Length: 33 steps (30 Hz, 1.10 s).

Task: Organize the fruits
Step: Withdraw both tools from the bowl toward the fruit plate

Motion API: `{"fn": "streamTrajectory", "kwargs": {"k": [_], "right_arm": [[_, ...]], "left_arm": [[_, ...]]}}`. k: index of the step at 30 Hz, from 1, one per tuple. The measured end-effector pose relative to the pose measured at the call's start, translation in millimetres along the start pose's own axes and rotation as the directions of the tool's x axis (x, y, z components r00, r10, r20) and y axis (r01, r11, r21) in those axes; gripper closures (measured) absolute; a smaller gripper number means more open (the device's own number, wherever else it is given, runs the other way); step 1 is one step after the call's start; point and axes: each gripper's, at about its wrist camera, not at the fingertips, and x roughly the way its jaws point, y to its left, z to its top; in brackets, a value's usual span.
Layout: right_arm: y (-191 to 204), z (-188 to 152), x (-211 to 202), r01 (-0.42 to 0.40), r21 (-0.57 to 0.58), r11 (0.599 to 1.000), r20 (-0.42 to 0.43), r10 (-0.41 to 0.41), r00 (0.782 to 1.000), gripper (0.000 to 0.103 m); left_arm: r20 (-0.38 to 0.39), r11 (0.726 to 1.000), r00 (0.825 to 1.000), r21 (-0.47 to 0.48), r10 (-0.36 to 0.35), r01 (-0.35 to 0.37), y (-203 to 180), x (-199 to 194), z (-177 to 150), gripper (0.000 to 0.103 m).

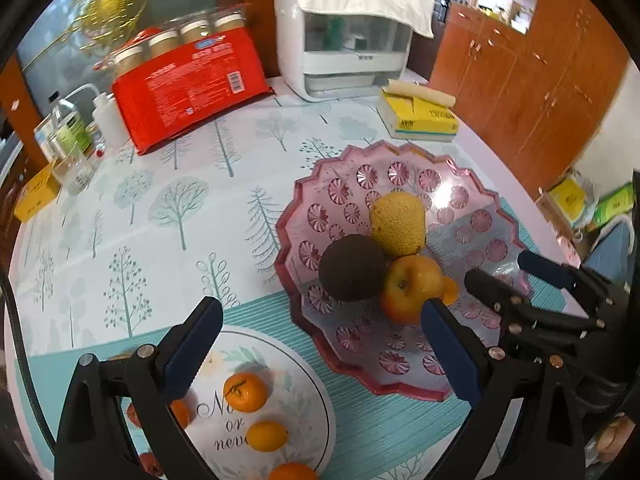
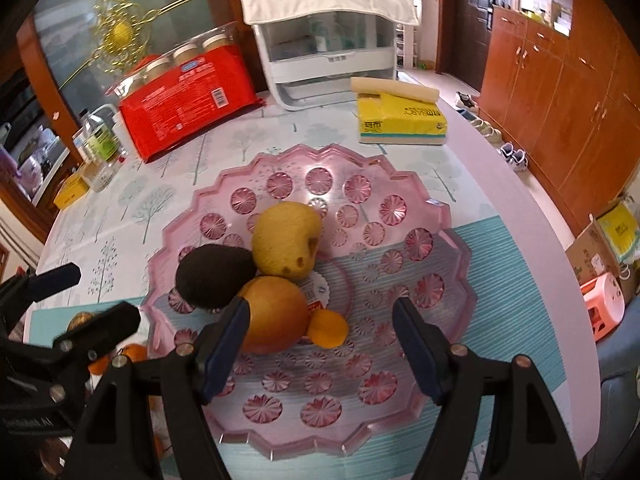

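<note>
A pink glass fruit bowl (image 1: 472,216) (image 2: 436,240) holds a yellow pear (image 1: 398,224) (image 2: 288,238), a dark avocado (image 1: 352,268) (image 2: 214,276), an apple (image 1: 410,288) (image 2: 274,314) and a small orange (image 2: 329,329) (image 1: 451,290). A white printed plate (image 1: 296,408) carries several small oranges, one in the middle of it (image 1: 245,392). My left gripper (image 1: 320,344) is open and empty above the plate's far edge. My right gripper (image 2: 322,344) (image 1: 504,268) is open and empty over the bowl, just behind the small orange.
At the back stand a red package (image 1: 188,88) with jars, a white appliance (image 1: 344,36) and a yellow tissue box (image 1: 420,116). Bottles (image 1: 72,136) and a yellow box (image 1: 36,196) sit at the left edge. Wooden cabinets (image 1: 540,80) stand to the right.
</note>
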Motion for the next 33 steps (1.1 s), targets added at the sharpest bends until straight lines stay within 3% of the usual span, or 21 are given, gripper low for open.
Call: {"fn": "streamTrajectory", "kwargs": {"k": [11,22,33], "right_arm": [[13.7,-18.1,-36.5,-0.046,-0.06,0.997,0.016,0.047,0.999,0.029],[38.1,-40.9,-69.1,-0.062,-0.162,0.985,0.009,0.064,0.998,0.029],[83.7,-54.3,-102.7,-0.089,-0.254,0.963,0.038,0.101,0.994,0.029]], "left_arm": [[0.053,0.996,0.998,-0.081,0.045,-0.04,15.8,-41.9,-28.7,0.004],[0.084,0.992,0.991,-0.082,0.104,-0.097,22.6,-95.9,-63.4,0.004],[0.122,0.981,0.982,-0.15,0.141,-0.122,62.3,-145.2,-86.7,0.004]]}}
